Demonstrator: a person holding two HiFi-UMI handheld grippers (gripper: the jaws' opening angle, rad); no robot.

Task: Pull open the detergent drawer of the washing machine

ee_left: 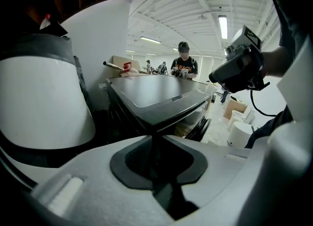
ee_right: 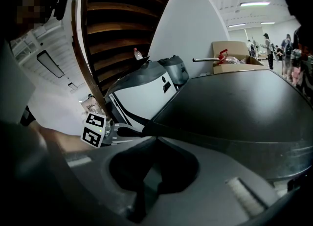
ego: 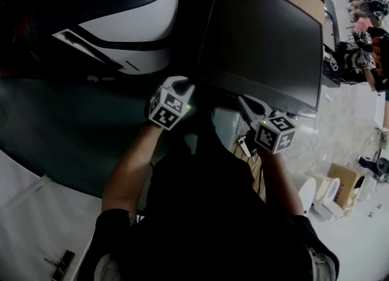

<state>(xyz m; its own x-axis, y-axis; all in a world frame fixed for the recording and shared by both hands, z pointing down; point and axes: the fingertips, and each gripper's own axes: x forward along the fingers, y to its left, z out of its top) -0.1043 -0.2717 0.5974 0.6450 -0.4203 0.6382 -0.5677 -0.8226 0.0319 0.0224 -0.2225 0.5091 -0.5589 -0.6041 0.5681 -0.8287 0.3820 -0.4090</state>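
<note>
Grey jaws of our left gripper (ee_left: pixel 155 136) are pinched close on what seems to be the detergent drawer (ee_left: pixel 155 147). Only a thin dark lip of it shows, under the front corner of the washing machine (ego: pixel 261 42). Our right gripper (ee_right: pixel 154 139) is fully closed and empty, its tips by the dark lid's front edge. Beyond stand a white machine (ego: pixel 121 24) with black bands and a cardboard box (ee_right: pixel 234 49). The orange print on a distant person's (ee_left: pixel 183 66) shirt is too small to read.

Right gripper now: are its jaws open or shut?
Shut. In the right gripper view, the right gripper has its grey jaws meeting at the tips, nothing between them, close to the dark flat-topped washing machine.
</note>
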